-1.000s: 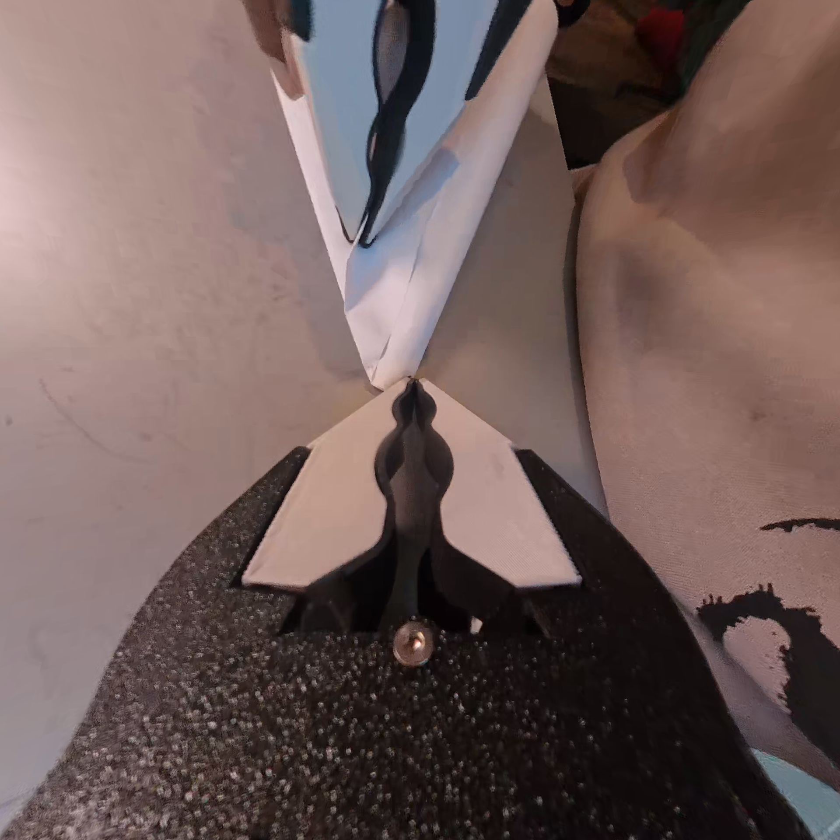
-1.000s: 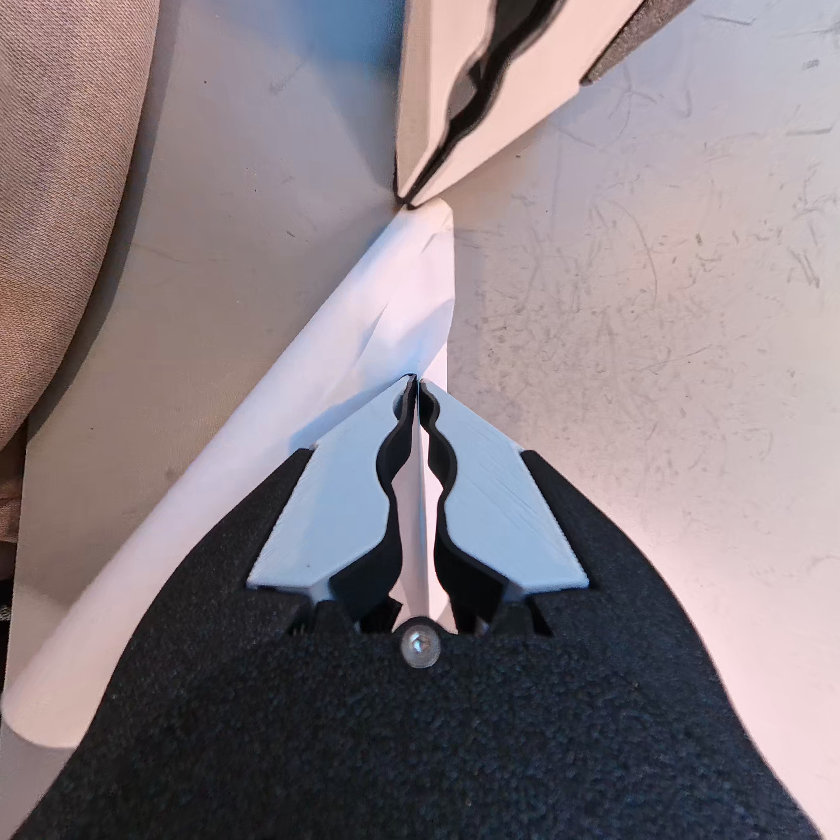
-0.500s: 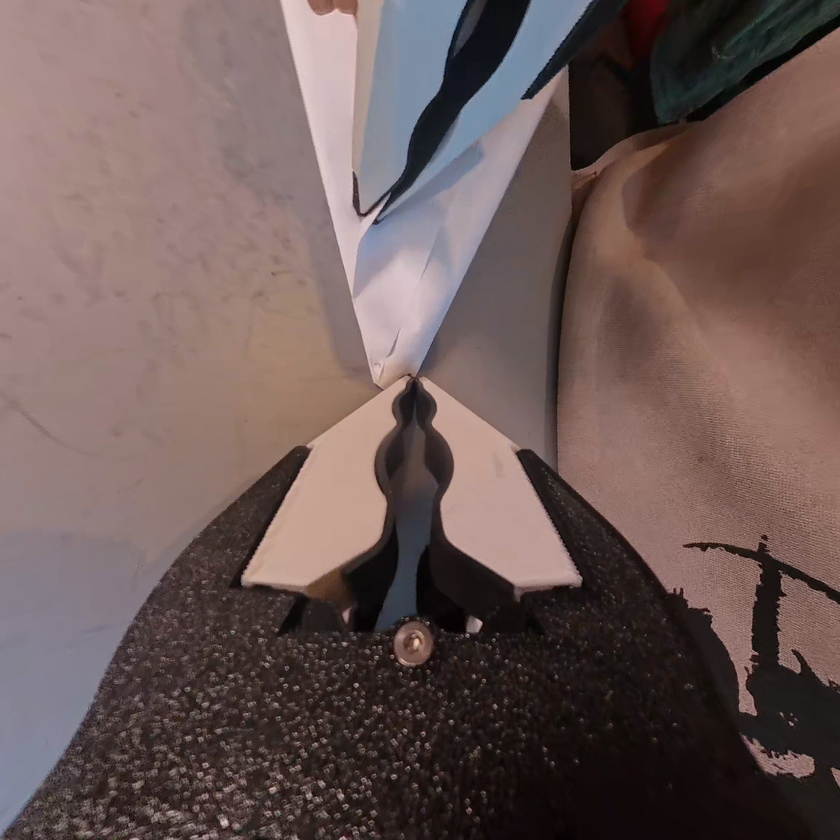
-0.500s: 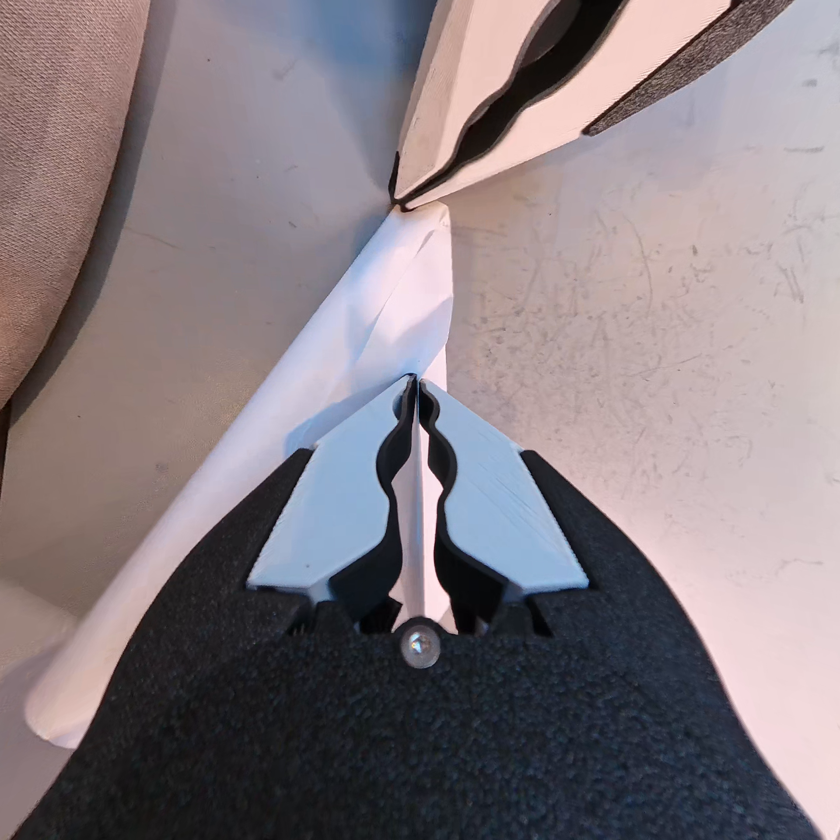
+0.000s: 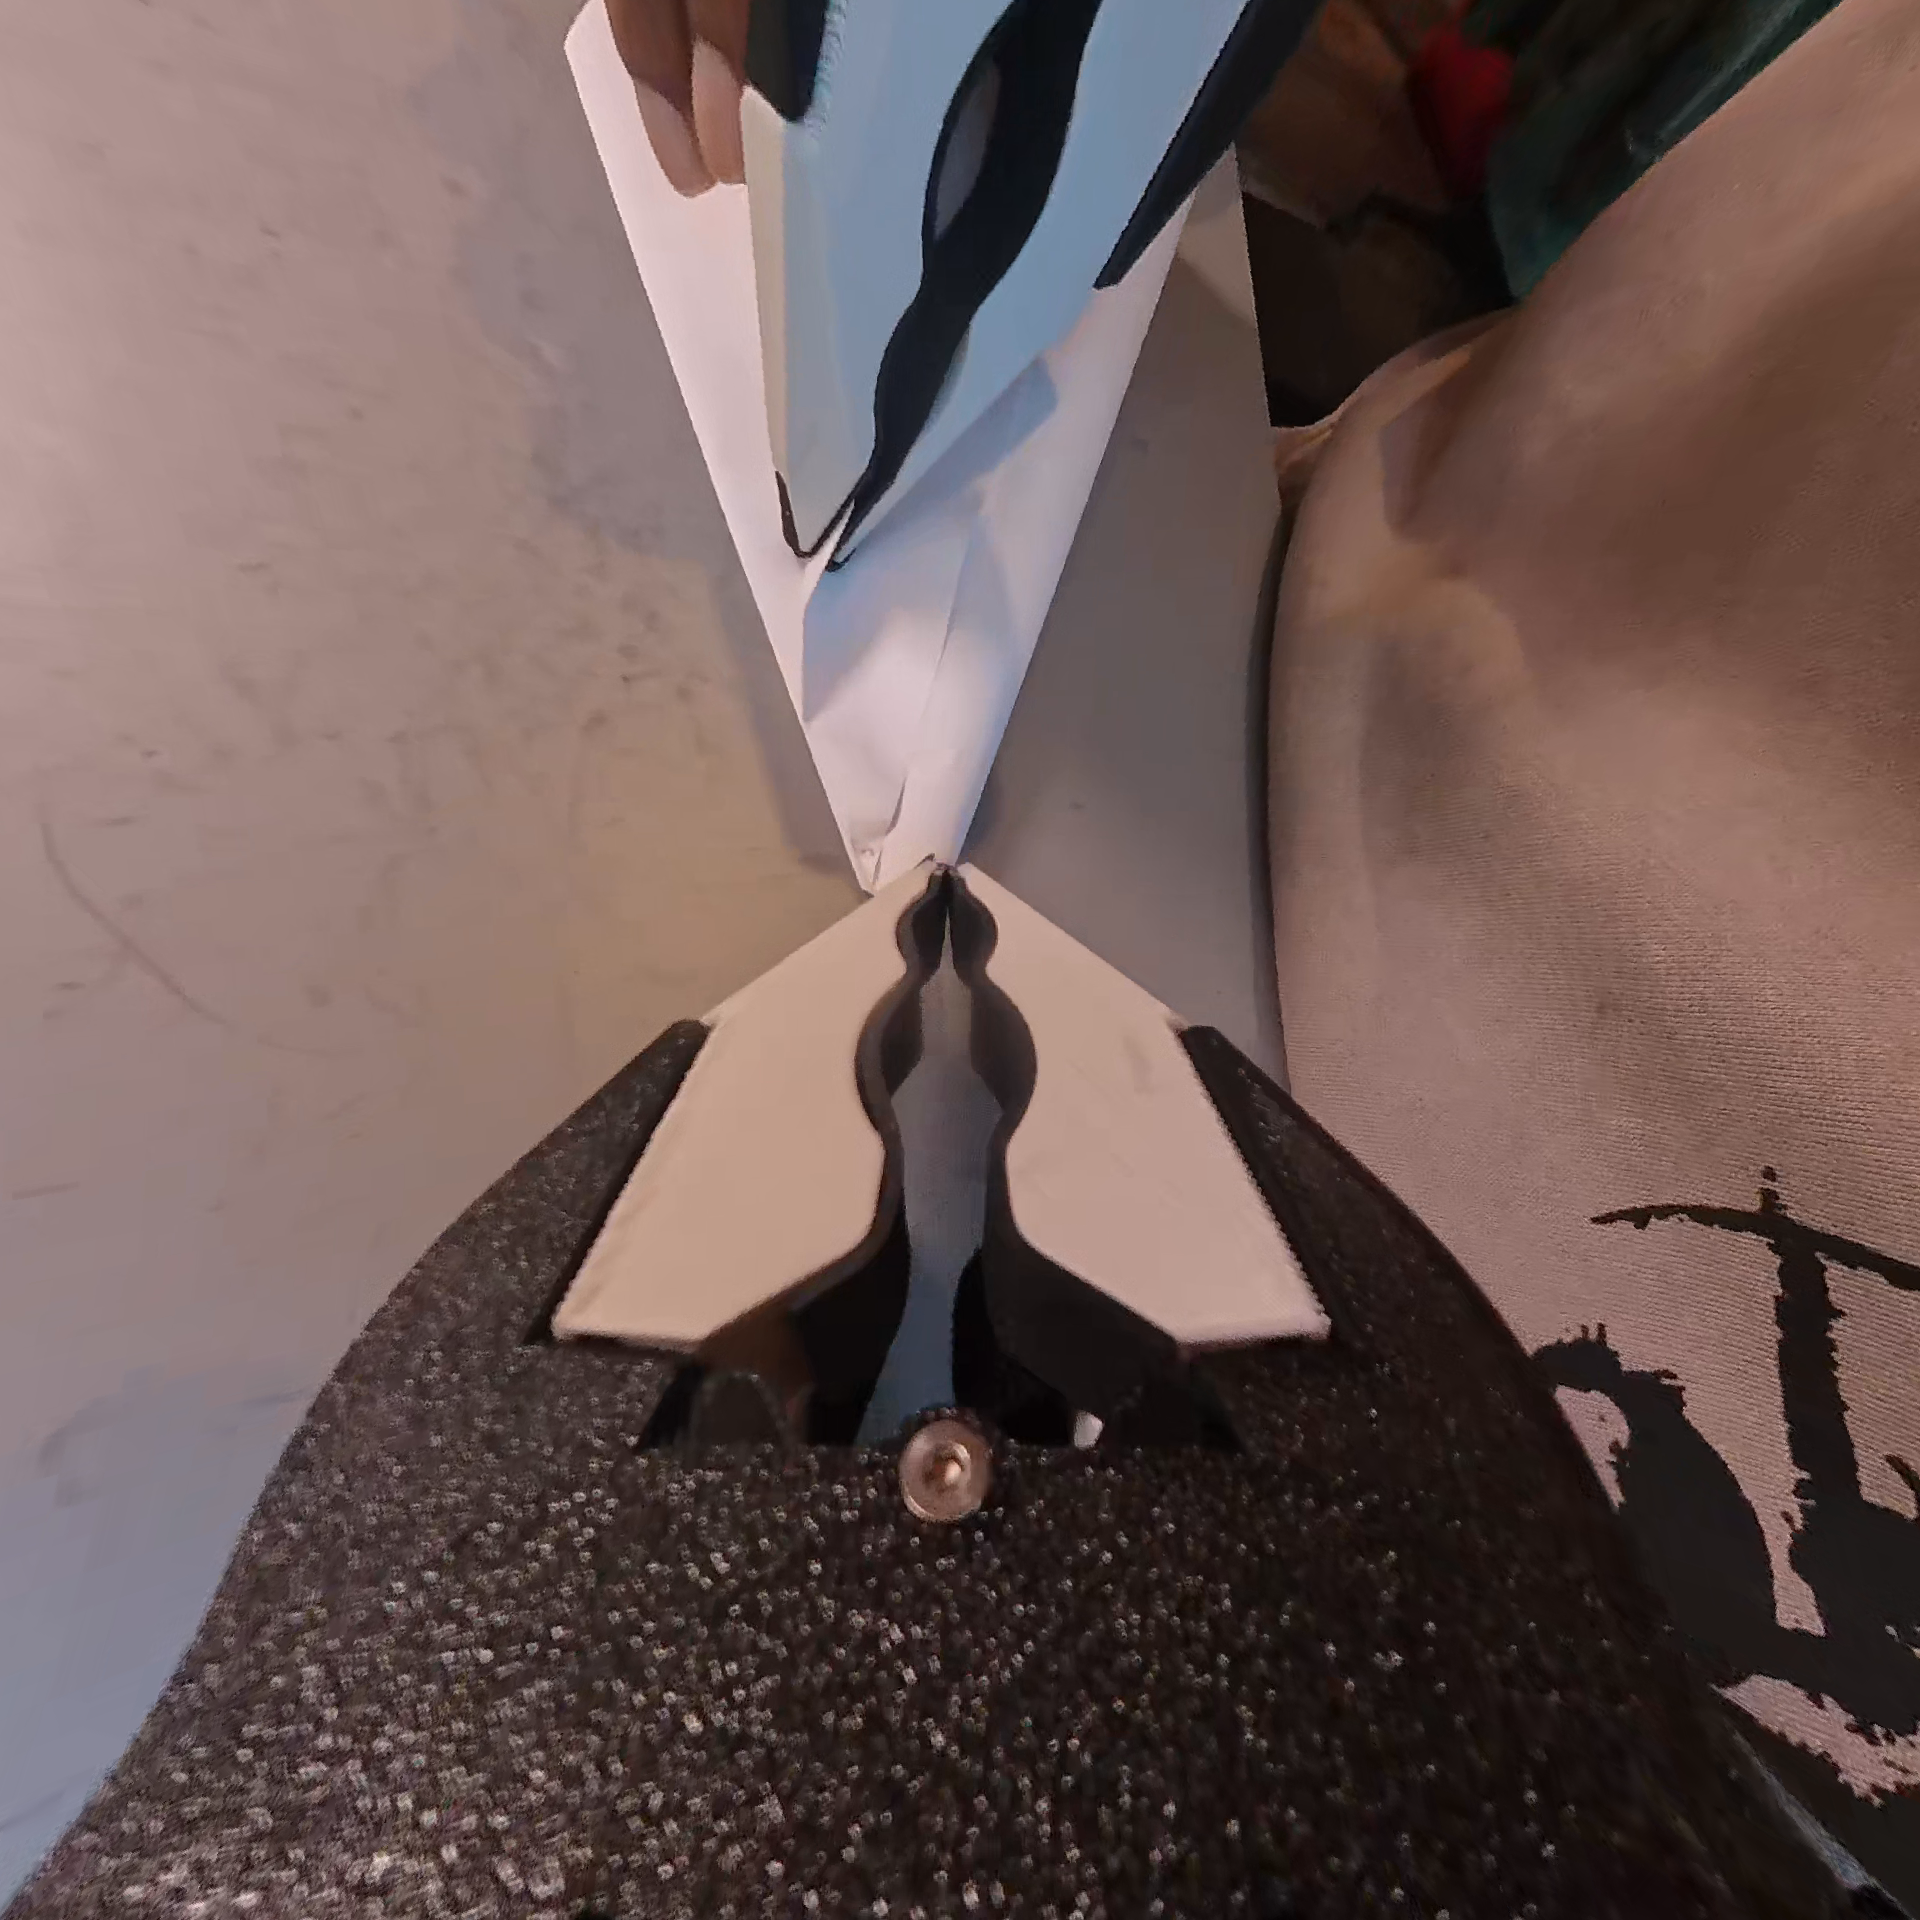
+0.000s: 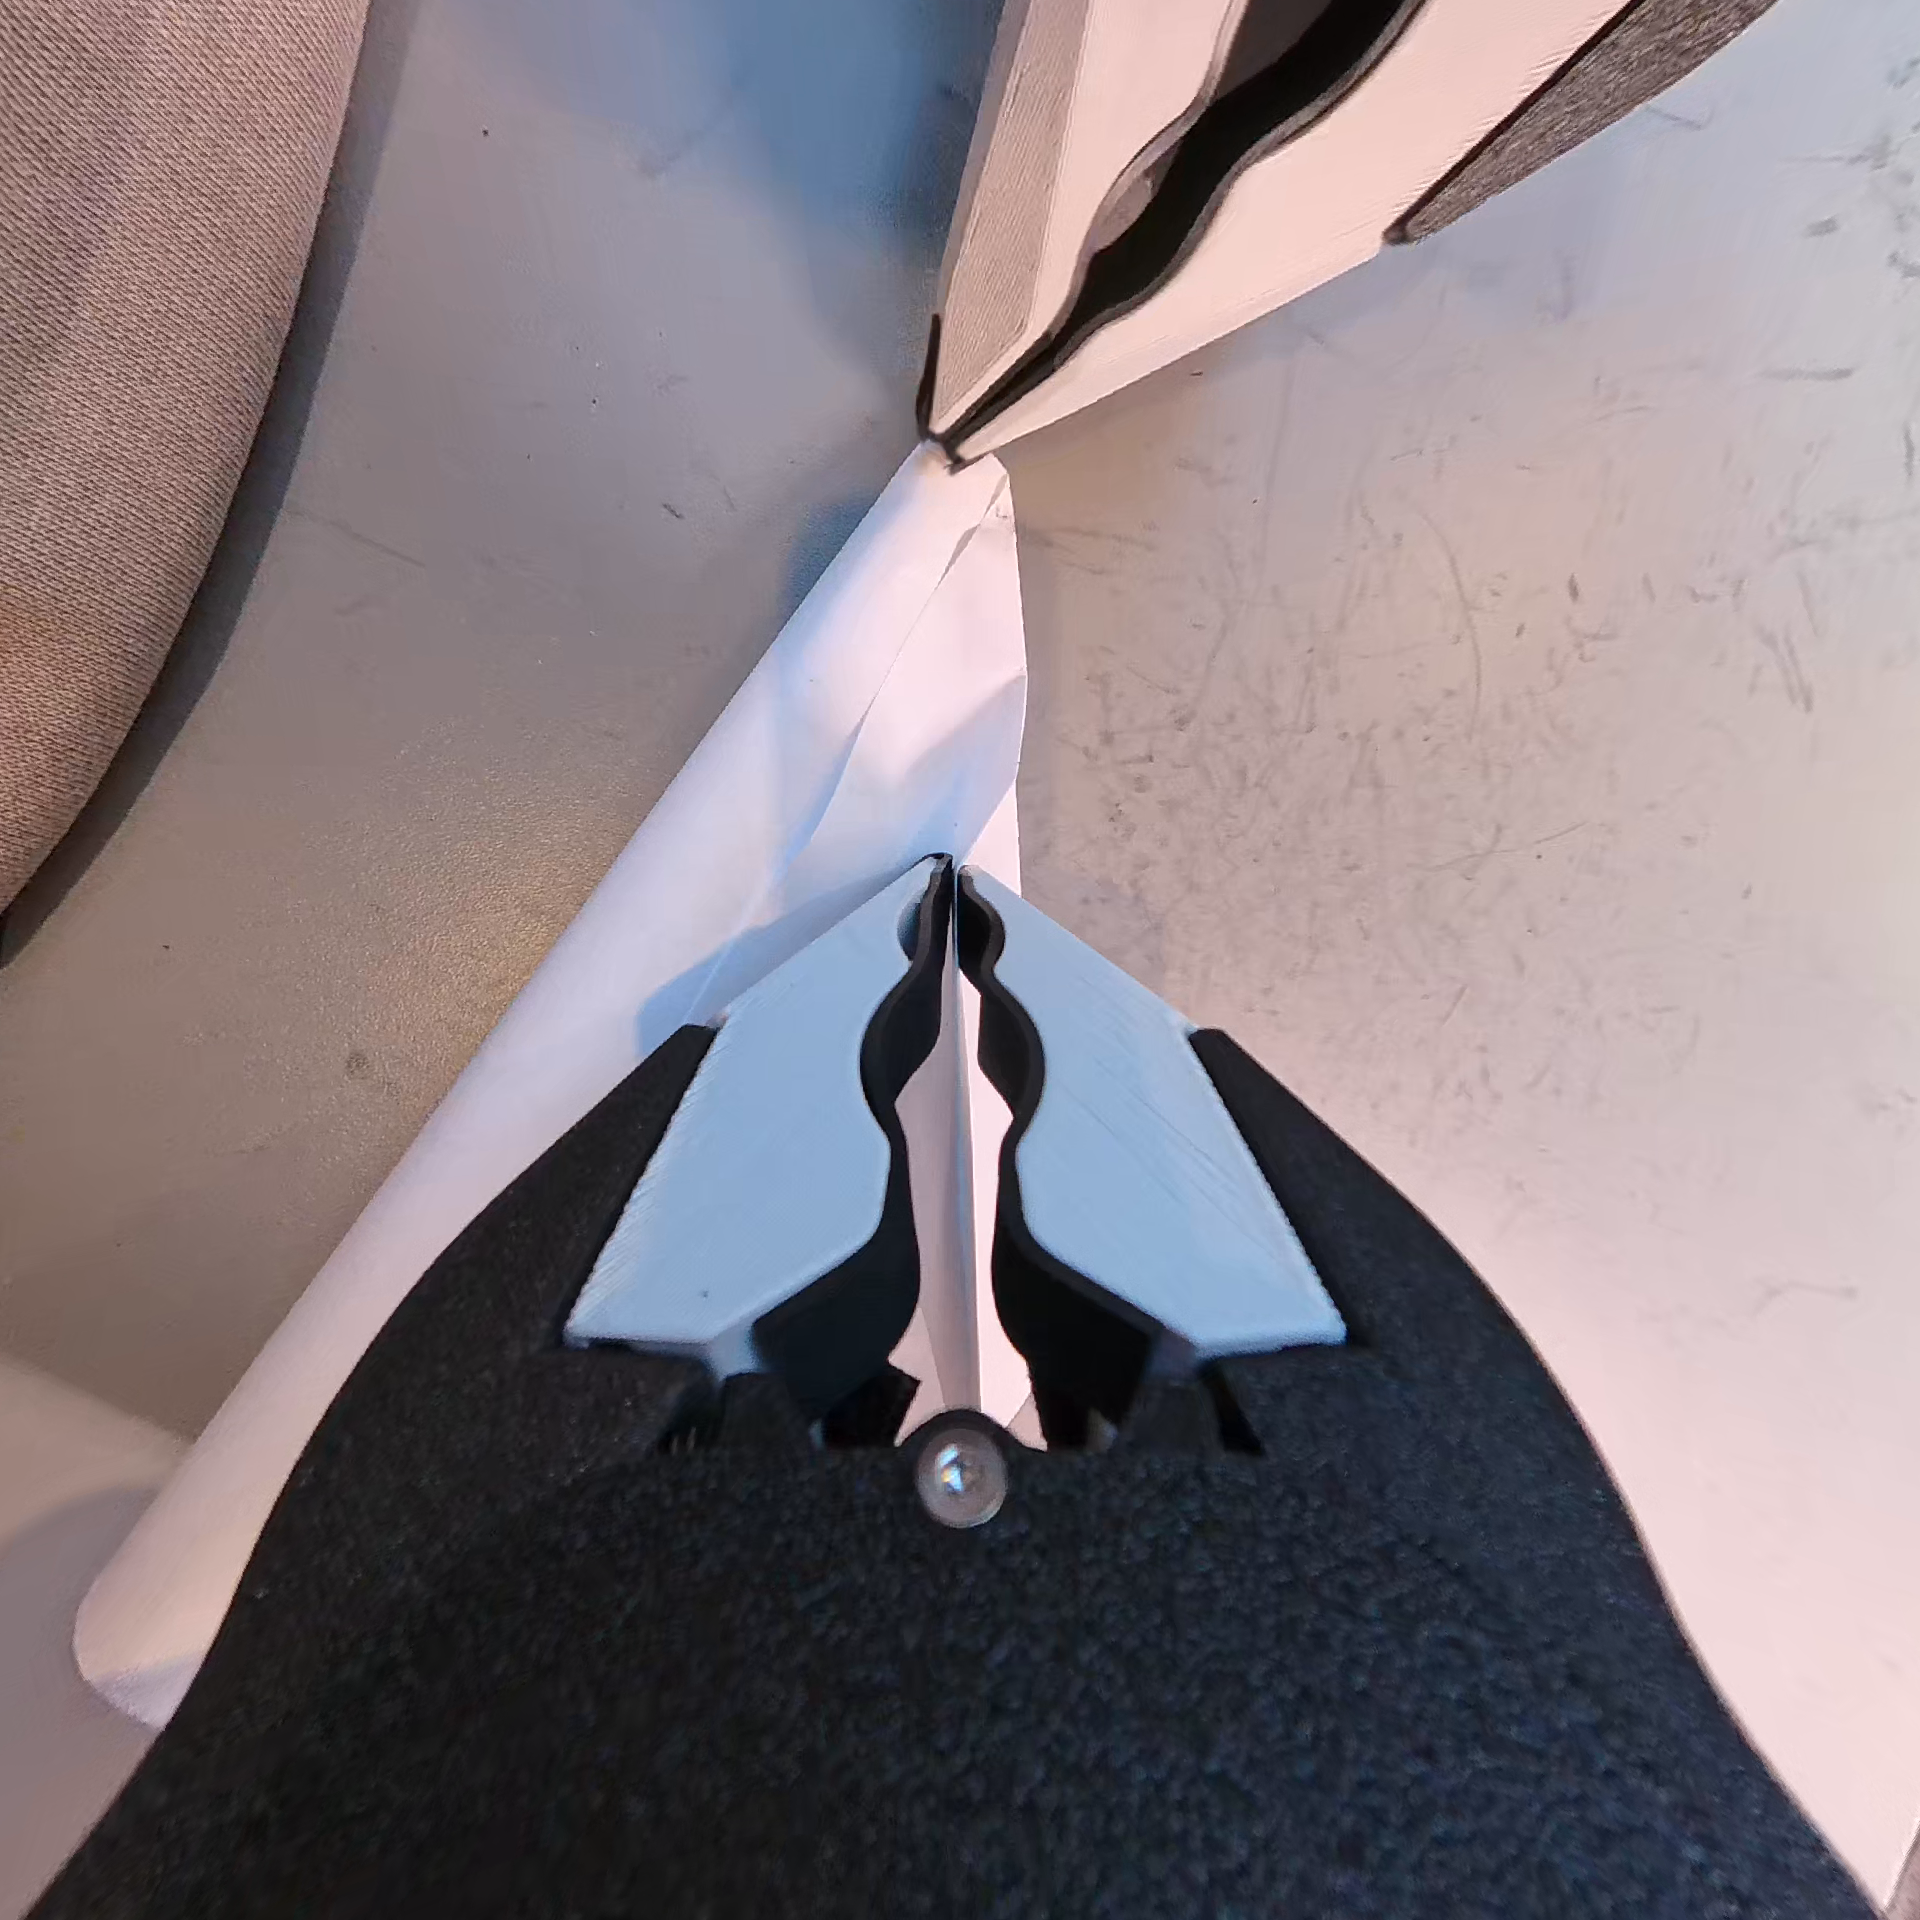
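Left wrist view: one left gripper fills the bottom, its two fingers pressed together at the tips and pinching the corner of one sheet of white paper. The paper rises from that pinch as a narrowing, creased wedge above a scuffed pale table. The right gripper comes in from the top, its tips closed on the upper part of the same sheet; one hand shows at the top edge beside it. A beige garment with a black print lies along the right side. Compared with half a second ago, the hand is now plainly in sight and the right gripper sits a little lower in the picture.

Right wrist view: the right gripper has its fingers nearly shut, with the paper running edge-on between them. The sheet climbs to the left gripper, whose closed tips nip its far corner. One loose corner of the sheet hangs at lower left. The garment fills the upper left, above the table. The left gripper looks nearer than before. No containers appear in either view.
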